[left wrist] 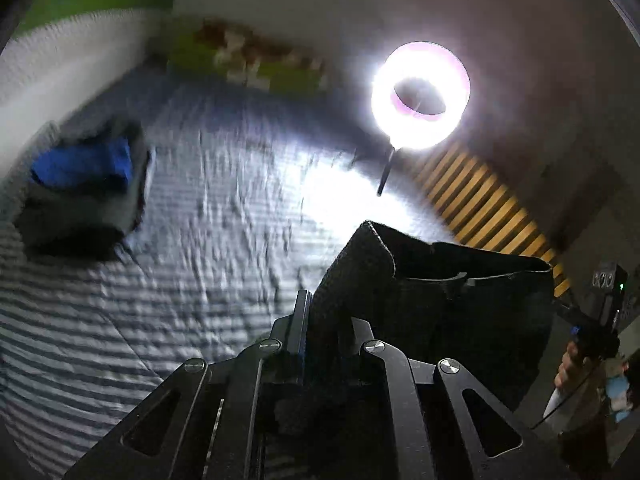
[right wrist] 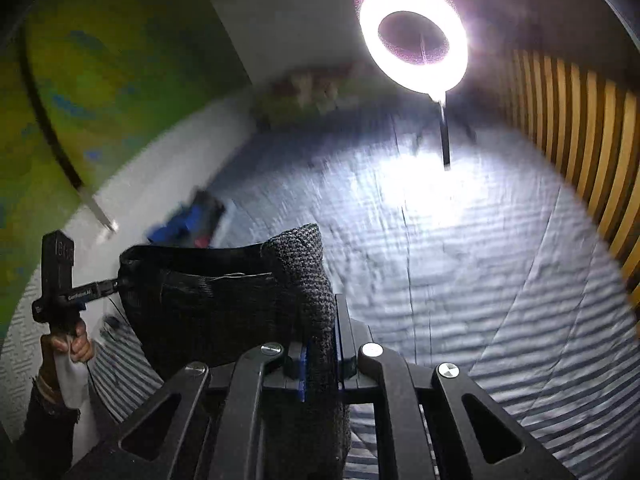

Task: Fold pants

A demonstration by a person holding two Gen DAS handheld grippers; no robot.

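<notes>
Dark knit pants (left wrist: 460,304) hang stretched between my two grippers above the striped bed sheet (left wrist: 220,200). In the left wrist view my left gripper (left wrist: 328,324) is shut on one bunched corner of the waistband. The right gripper (left wrist: 558,300) grips the far corner, with a hand (left wrist: 568,368) on its handle. In the right wrist view my right gripper (right wrist: 324,344) is shut on the pants (right wrist: 208,304), and the left gripper (right wrist: 118,285) pinches the opposite corner. The lower part of the pants is hidden.
A bright ring light (right wrist: 414,36) on a stand rises at the far side of the bed. A pile of folded clothes (left wrist: 84,184) with a blue piece lies at the left by the white wall. Wooden slats (right wrist: 580,128) line the right side.
</notes>
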